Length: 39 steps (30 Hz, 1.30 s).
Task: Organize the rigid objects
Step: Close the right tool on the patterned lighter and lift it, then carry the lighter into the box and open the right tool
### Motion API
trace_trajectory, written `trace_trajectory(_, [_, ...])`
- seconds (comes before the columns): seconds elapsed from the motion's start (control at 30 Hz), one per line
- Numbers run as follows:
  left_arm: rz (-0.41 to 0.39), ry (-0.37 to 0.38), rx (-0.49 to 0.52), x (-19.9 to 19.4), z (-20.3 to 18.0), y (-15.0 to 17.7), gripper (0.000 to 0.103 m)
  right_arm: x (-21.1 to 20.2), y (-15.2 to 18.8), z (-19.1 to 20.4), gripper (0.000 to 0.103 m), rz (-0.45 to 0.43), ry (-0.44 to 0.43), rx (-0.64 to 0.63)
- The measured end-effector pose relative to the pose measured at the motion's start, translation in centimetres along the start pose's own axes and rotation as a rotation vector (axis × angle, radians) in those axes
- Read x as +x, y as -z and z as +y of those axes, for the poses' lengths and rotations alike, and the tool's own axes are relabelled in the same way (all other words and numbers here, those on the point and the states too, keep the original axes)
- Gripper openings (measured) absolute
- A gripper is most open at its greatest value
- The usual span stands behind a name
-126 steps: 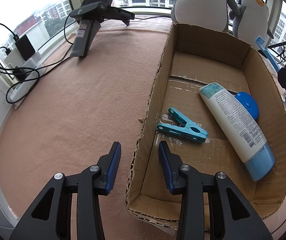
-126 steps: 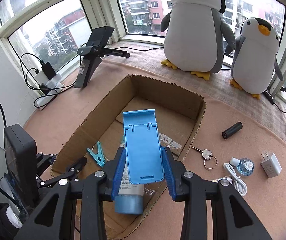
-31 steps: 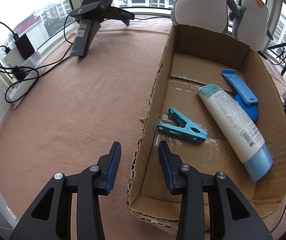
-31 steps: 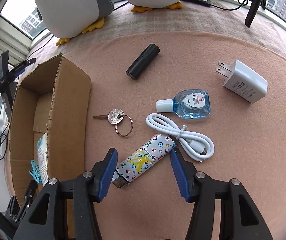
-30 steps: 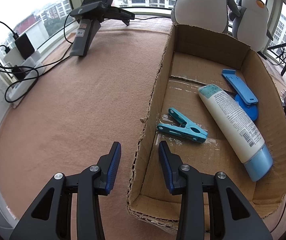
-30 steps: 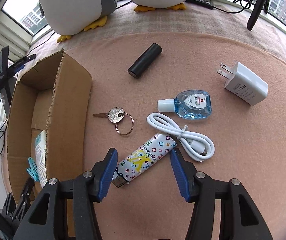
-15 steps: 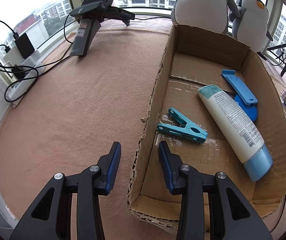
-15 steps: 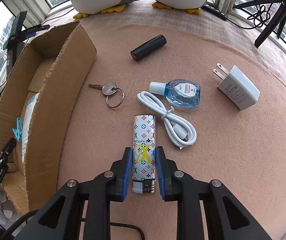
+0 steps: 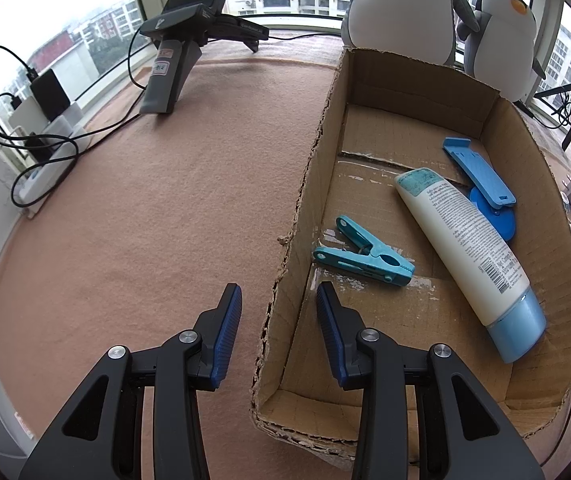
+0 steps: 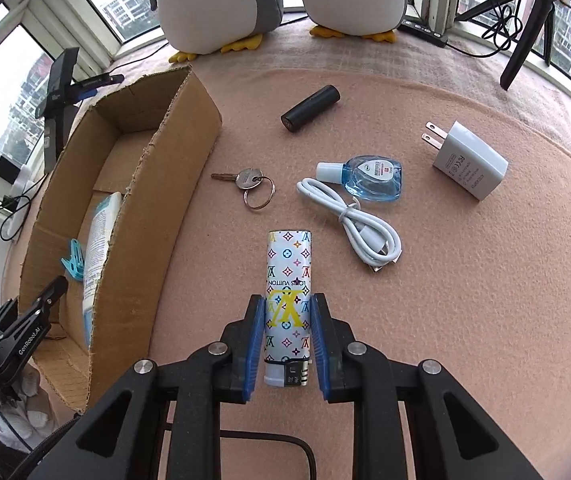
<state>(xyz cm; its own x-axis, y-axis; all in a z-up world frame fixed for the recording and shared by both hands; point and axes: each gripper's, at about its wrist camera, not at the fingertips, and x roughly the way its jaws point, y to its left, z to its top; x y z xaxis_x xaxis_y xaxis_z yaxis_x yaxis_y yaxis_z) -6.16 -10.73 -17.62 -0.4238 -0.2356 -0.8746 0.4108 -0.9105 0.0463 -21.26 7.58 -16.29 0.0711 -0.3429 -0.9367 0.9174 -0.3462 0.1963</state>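
My right gripper (image 10: 287, 312) is shut on a white lighter (image 10: 288, 276) printed with coloured monograms, held by its lower half over the felt. The cardboard box (image 9: 501, 128) (image 10: 189, 128) lies to its left. Inside the box lie a teal clothespin (image 9: 363, 256), a white tube with a blue cap (image 9: 469, 248), a blue phone stand (image 9: 479, 172) and a blue round disc (image 9: 493, 218). My left gripper (image 9: 279, 306) is open, its fingers straddling the box's left wall near the front corner without touching it.
On the pink felt to the right of the box lie a key on a ring (image 10: 247, 184), a black cylinder (image 10: 310, 108), a small blue bottle (image 10: 365, 176), a coiled white cable (image 10: 359, 228) and a white charger plug (image 10: 465, 160). Two plush penguins (image 10: 221, 0) stand behind. A black stand (image 9: 181, 40) and cables occupy the far left.
The right gripper dropped the blue phone stand into the box, moved over the loose items, closed on the lighter and turned it in line with its fingers. The left gripper has not moved.
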Motion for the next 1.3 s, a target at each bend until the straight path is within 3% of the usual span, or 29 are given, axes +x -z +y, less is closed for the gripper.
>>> trace_trajectory(0.47, [-0.005, -0.006, 0.005, 0.0, 0.1, 0.1, 0.037, -4.7, -2.0, 7.7, 0.021, -0.131, -0.105, -0.134])
trace_trajectory(0.87, [-0.005, -0.007, 0.003, 0.0, 0.1, 0.1, 0.037, -3.6, 0.2, 14.3, 0.021, -0.066, -0.206, -0.284])
trace_trajectory(1.3, [-0.005, -0.008, 0.003, 0.0, 0.1, 0.1, 0.037, -2.4, 1.4, 15.6, 0.021, -0.024, -0.199, -0.331])
